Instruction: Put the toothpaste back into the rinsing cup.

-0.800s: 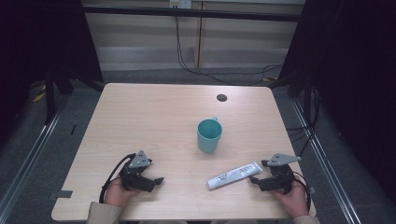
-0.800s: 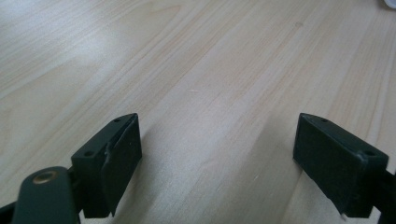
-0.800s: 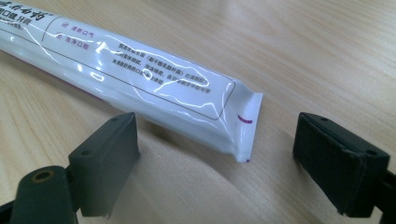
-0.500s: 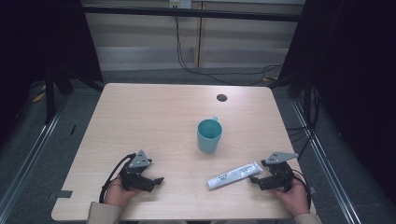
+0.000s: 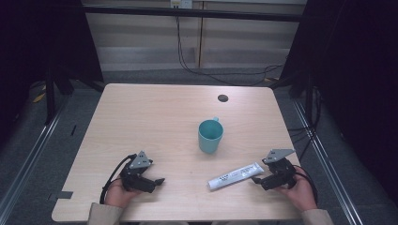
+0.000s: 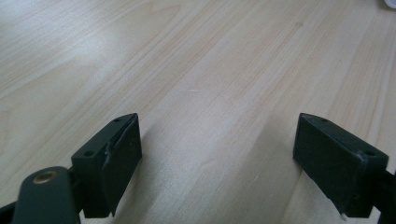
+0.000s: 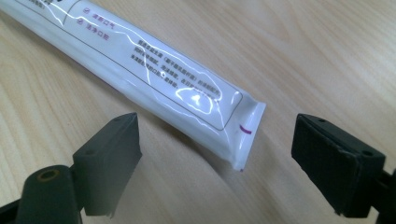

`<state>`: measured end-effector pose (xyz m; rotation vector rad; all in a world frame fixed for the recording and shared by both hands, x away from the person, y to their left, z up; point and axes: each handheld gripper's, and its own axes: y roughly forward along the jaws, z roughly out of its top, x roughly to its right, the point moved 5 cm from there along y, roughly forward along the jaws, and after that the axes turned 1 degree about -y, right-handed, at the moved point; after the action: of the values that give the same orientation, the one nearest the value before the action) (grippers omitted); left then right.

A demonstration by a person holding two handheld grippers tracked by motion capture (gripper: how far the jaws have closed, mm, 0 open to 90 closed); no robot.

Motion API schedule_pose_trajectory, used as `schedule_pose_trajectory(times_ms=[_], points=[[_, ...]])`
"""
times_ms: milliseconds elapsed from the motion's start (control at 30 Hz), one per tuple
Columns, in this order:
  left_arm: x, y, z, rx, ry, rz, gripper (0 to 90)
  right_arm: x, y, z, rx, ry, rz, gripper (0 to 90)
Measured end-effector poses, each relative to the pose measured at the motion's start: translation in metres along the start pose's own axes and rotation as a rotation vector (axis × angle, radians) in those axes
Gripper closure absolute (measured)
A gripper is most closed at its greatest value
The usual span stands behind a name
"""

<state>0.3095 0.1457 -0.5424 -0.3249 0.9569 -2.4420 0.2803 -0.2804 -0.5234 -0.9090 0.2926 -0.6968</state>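
At the near left of the table (image 5: 141,117), the left tongs (image 5: 158,181) rest low over the bare wood with the jaws spread wide and nothing between them. Near the middle stands a green cup (image 5: 210,136), upright and open at the top. To its right and nearer lies a white tube (image 5: 236,176), flat on the table. The right tongs (image 5: 256,179) are at the tube's right end, jaws spread wide, the flat crimped end (image 7: 245,133) lying between them, not pinched.

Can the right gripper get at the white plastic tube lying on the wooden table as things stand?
Probably yes: the right gripper is open, the white plastic tube's crimped end lies just ahead, nothing between.
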Motion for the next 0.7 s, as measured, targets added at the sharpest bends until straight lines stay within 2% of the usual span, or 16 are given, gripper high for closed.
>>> schedule_pose_trajectory(times_ms=[100,167,233,267,567,633,700], points=[[0.0,0.0,0.0,0.0,0.0,0.0,15.2,0.0,-0.002,0.007,-0.036,-0.046,0.019,15.5],[0.0,0.0,0.0,-0.001,0.0,0.0,15.2,0.001,-0.002,0.014,-0.066,-0.092,0.01,15.4],[0.0,0.0,0.0,-0.001,0.0,0.0,15.1,0.001,-0.002,0.016,-0.074,-0.101,0.017,15.3],[0.0,0.0,0.0,-0.001,0.0,0.0,15.1,0.0,0.0,0.021,-0.098,-0.138,0.024,15.4],[0.0,0.0,0.0,-0.001,0.0,0.0,15.1,-0.004,0.008,0.035,-0.141,-0.212,0.063,16.4],[0.0,0.0,0.0,-0.002,-0.001,0.0,15.1,-0.006,0.01,0.038,-0.169,-0.244,0.064,16.5],[0.0,0.0,0.0,-0.002,-0.001,0.0,15.1,-0.008,0.011,0.041,-0.186,-0.254,0.072,17.1]])
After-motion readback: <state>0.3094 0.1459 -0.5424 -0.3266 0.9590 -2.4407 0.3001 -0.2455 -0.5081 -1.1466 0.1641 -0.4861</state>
